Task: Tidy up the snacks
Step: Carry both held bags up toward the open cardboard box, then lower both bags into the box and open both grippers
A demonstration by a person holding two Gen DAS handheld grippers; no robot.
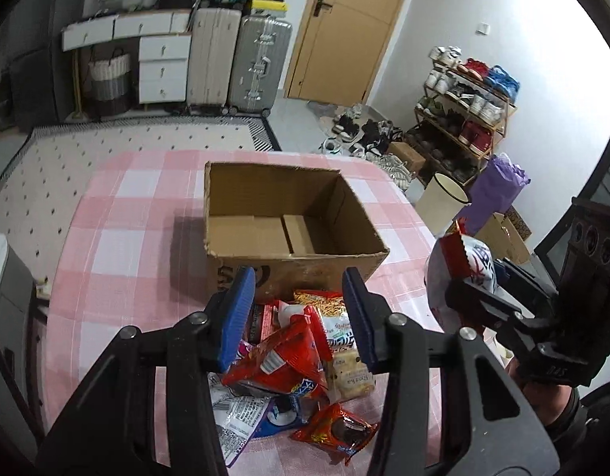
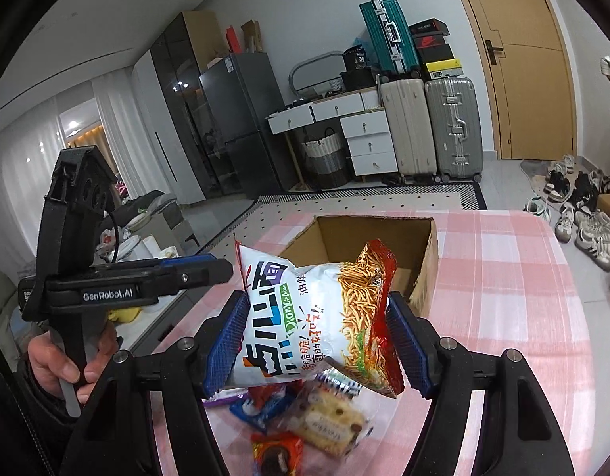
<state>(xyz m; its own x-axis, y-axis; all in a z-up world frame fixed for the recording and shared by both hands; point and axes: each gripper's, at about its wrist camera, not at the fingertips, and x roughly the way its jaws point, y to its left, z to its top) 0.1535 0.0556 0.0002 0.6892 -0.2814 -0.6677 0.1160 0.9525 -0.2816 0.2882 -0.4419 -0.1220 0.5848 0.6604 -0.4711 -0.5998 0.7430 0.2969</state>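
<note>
The left hand-held gripper (image 1: pixel 301 317) hangs with jaws apart and empty above the snack pile (image 1: pixel 301 373) on the pink checked surface (image 1: pixel 118 246). The cardboard box (image 1: pixel 281 218) beyond looks empty, so sorting has barely begun. The right hand-held gripper (image 2: pixel 317 341) is clamped on a noodle-snack bag (image 2: pixel 313 317), lifted short of the box.

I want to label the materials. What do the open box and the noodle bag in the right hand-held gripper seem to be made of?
Box: brown corrugated cardboard, matte; the rough torn rim suggests it.
Noodle bag: probably thin plastic film, glossy, printed; it crinkles, reflects light and has a serrated sealed edge.
</note>
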